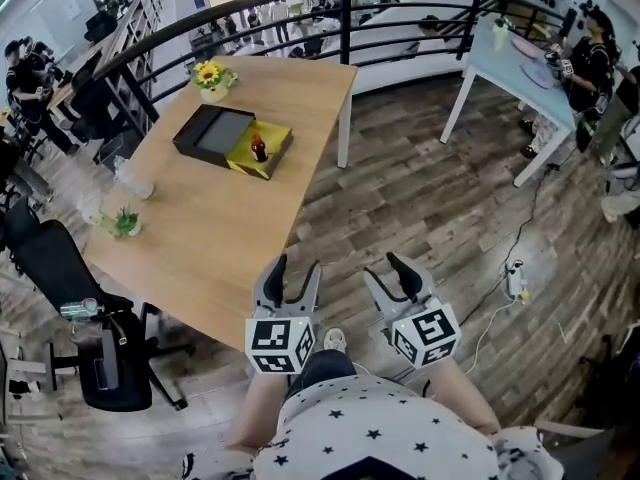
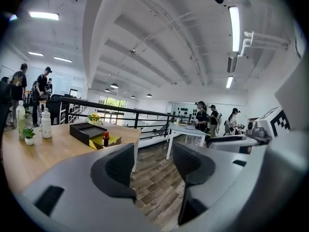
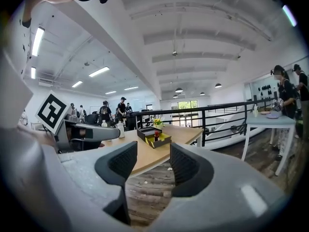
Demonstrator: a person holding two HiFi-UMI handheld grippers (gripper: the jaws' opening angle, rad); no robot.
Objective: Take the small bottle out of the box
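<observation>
A small dark bottle with a red cap [image 1: 259, 148] stands upright in the yellow tray of an open box [image 1: 262, 151] on the far half of the wooden table [image 1: 230, 228]; the box's black lid part [image 1: 212, 134] lies beside it. The bottle [image 2: 105, 138] shows small and far off in the left gripper view, and the bottle [image 3: 156, 136] is likewise distant in the right gripper view. My left gripper [image 1: 296, 270] hangs at the table's near edge, jaws open with nothing between them. My right gripper [image 1: 392, 272] is over the floor beside it, also open and empty.
A sunflower pot [image 1: 211, 79] stands behind the box. Clear bottles and a small plant [image 1: 124, 222] sit at the table's left edge. A black office chair [image 1: 70, 278] is at left, a white table [image 1: 520, 63] at right. A railing [image 1: 345, 13] runs behind.
</observation>
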